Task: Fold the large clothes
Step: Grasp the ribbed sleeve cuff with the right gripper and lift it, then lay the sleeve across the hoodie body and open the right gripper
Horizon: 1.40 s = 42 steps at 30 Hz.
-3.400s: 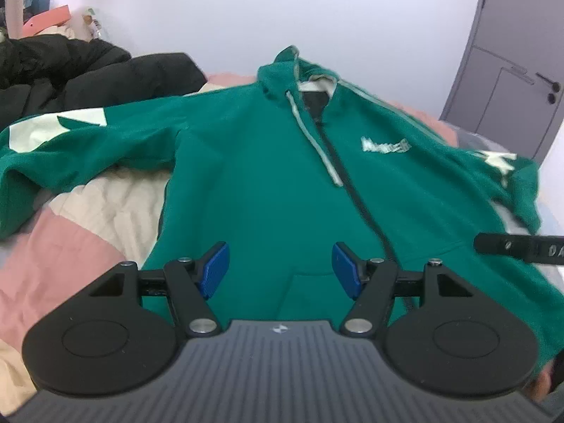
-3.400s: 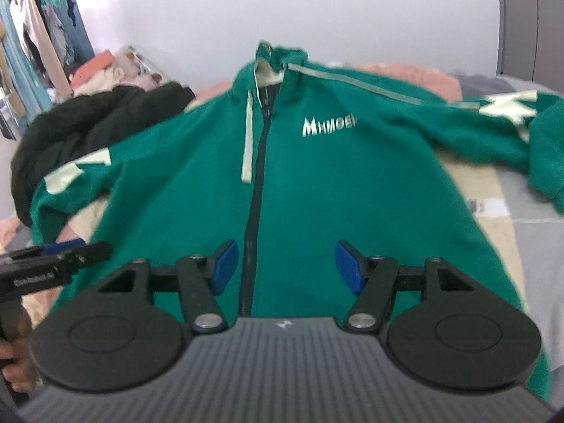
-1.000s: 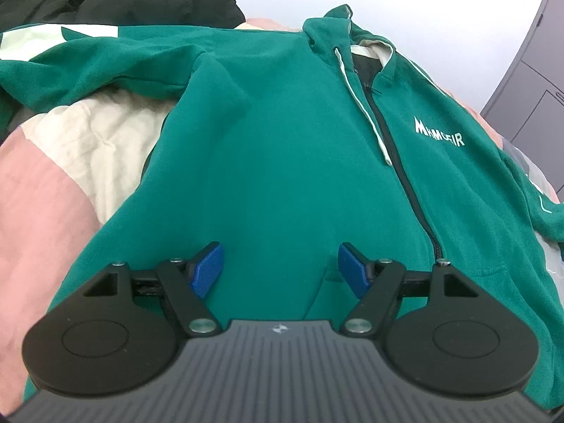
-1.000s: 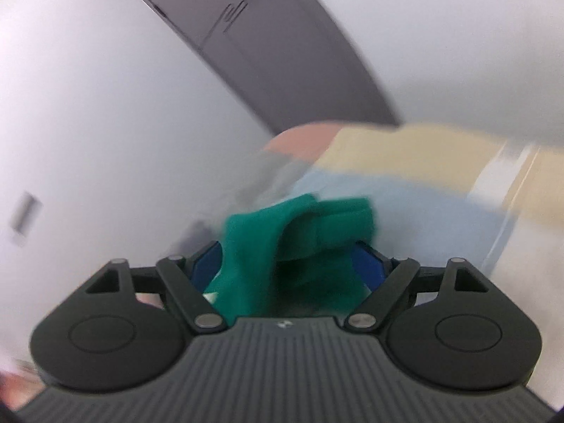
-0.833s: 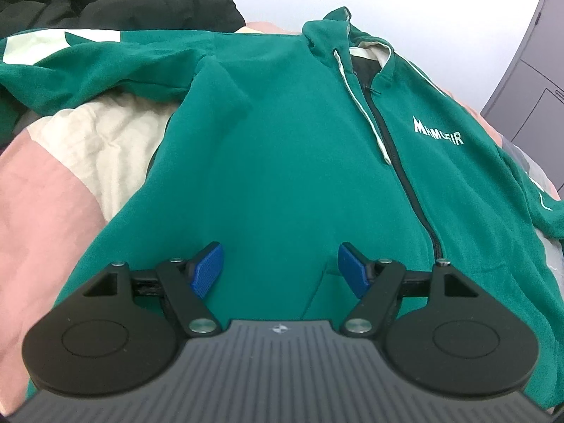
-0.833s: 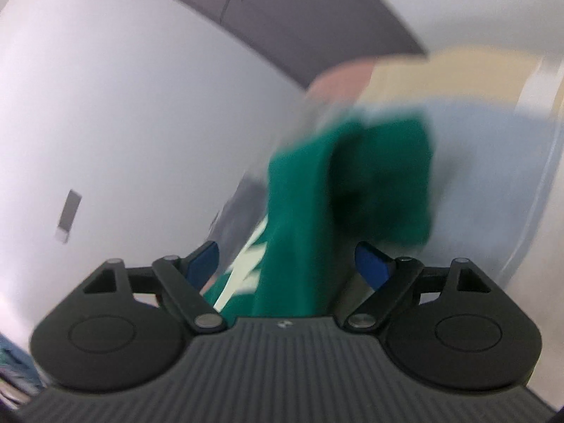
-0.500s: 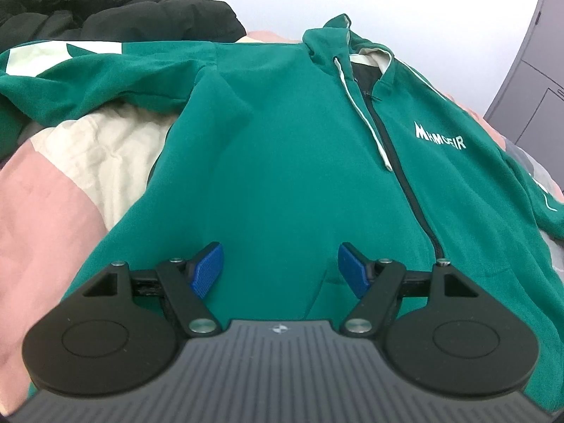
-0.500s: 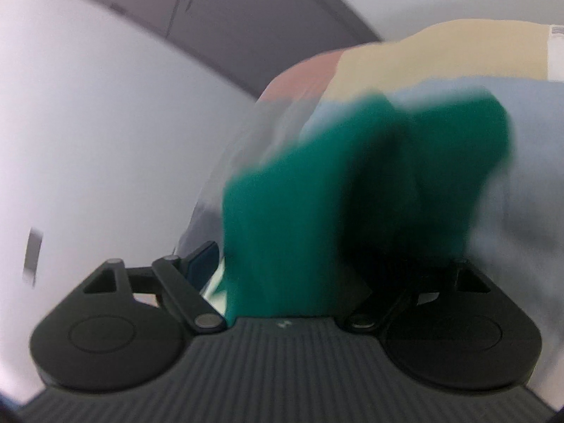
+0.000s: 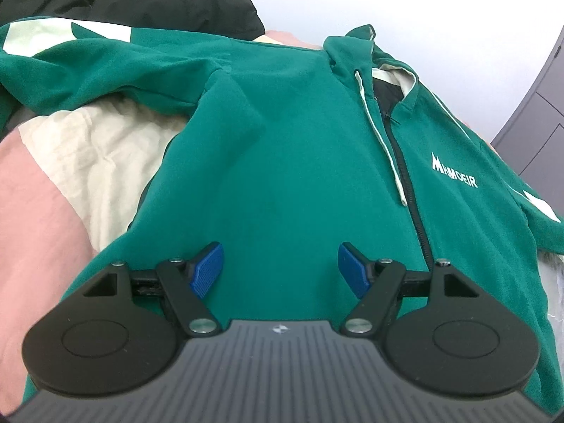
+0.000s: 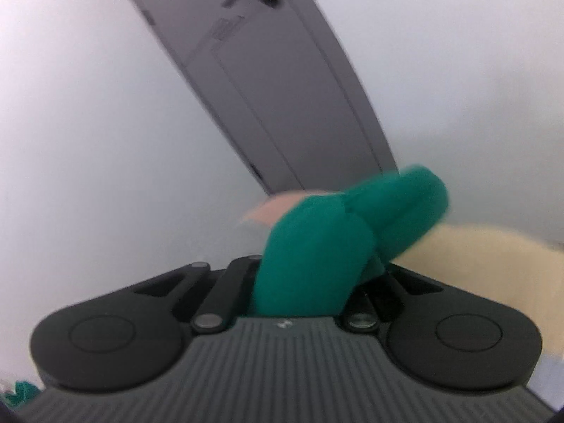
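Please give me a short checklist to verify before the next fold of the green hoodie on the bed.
1. Right gripper shut on the sleeve: ok.
2. Left gripper open, nothing between its pads: ok.
3. Hoodie lies front up, zipper closed: ok.
4. Other sleeve spread out to the side: ok.
5. Black jacket apart from that sleeve: cannot tell.
6. Cord lying flat on the chest: ok.

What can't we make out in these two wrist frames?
- Right wrist view: right gripper pads, buried in the bunched green sleeve.
- Same view: the rest of the hoodie, out of frame; motion blur throughout.
- Left wrist view: hoodie hem, behind the open left gripper.
- Left wrist view: far sleeve end, cut by the right edge.
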### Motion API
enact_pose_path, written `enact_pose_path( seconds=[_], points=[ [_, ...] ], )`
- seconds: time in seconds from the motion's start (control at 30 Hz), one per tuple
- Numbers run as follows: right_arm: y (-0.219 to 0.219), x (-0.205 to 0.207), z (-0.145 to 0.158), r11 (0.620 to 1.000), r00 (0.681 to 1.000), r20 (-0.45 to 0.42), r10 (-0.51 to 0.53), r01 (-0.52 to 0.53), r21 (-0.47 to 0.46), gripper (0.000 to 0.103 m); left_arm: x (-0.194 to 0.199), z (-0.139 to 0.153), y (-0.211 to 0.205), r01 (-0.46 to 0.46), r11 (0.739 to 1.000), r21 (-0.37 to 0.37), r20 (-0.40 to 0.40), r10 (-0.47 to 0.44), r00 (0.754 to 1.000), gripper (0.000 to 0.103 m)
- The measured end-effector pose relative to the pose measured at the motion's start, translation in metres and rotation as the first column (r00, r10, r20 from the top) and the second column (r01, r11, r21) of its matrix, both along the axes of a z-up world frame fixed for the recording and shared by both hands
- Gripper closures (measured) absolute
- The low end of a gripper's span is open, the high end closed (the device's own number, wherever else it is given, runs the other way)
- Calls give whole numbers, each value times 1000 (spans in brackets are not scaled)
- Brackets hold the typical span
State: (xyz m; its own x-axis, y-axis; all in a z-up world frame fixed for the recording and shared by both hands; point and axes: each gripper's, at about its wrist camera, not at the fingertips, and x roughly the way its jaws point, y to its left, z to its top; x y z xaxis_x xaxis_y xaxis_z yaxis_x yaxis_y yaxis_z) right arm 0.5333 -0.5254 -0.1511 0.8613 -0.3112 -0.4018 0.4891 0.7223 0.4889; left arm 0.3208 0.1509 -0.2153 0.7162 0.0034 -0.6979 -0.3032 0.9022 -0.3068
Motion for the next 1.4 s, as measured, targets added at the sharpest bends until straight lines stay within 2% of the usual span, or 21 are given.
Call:
enact_pose_path(
  seconds=[0.13,0.17,0.27,0.3,0.4,0.47,0.6,0.73,0.87,0.97,1.07,1.17,1.27,1.3,1.33,1.4],
  points=[
    [36,1,47,986,994,39,101,-95,-140,94,-3,7,2,0,1000,0,15,0,1000,27],
    [49,-1,63,974,989,51,139,-127,-189,94,-6,7,3,-5,1000,-4,18,5,1000,27],
    [96,-16,112,920,965,71,253,-217,-327,94,-11,8,14,1,996,-87,14,0,1000,27],
    [111,-27,128,898,954,72,292,-247,-363,94,-14,9,15,-5,997,-77,21,7,1000,27],
    [173,-52,165,808,905,66,419,-339,-482,94,-24,19,13,-1,1000,0,53,1,999,27],
    [218,-70,180,738,867,52,495,-388,-552,94,-32,26,15,0,1000,5,83,-1,997,27],
    [306,-118,189,578,781,3,624,-460,-674,94,-45,39,21,5,1000,1,138,-5,990,27],
    [384,-154,179,387,684,-96,723,-516,-764,94,-60,53,31,2,1000,-8,198,-1,980,27],
    [446,-190,145,201,597,-213,774,-550,-811,92,-72,63,48,-9,999,-51,243,21,970,27],
    [486,-216,104,92,535,-315,784,-601,-794,92,-76,65,63,-25,995,-92,261,48,964,27],
    [518,-240,65,4,468,-412,781,-664,-748,92,-80,64,76,-36,991,-131,272,71,960,27],
    [537,-249,32,-42,422,-476,772,-713,-700,92,-80,61,83,-31,989,-145,273,70,959,27],
    [550,-243,15,-48,390,-522,759,-766,-642,91,-79,57,84,-16,989,-148,271,56,961,27],
    [556,-244,13,-45,384,-531,756,-778,-627,87,-78,56,84,-7,989,-149,274,48,961,27],
    [553,-243,8,-40,367,-536,760,-797,-603,80,-76,56,83,2,989,-148,277,40,960,27],
    [557,-244,1,-30,335,-541,772,-831,-556,44,-74,55,79,23,990,-141,285,18,958,27]
  ],
)
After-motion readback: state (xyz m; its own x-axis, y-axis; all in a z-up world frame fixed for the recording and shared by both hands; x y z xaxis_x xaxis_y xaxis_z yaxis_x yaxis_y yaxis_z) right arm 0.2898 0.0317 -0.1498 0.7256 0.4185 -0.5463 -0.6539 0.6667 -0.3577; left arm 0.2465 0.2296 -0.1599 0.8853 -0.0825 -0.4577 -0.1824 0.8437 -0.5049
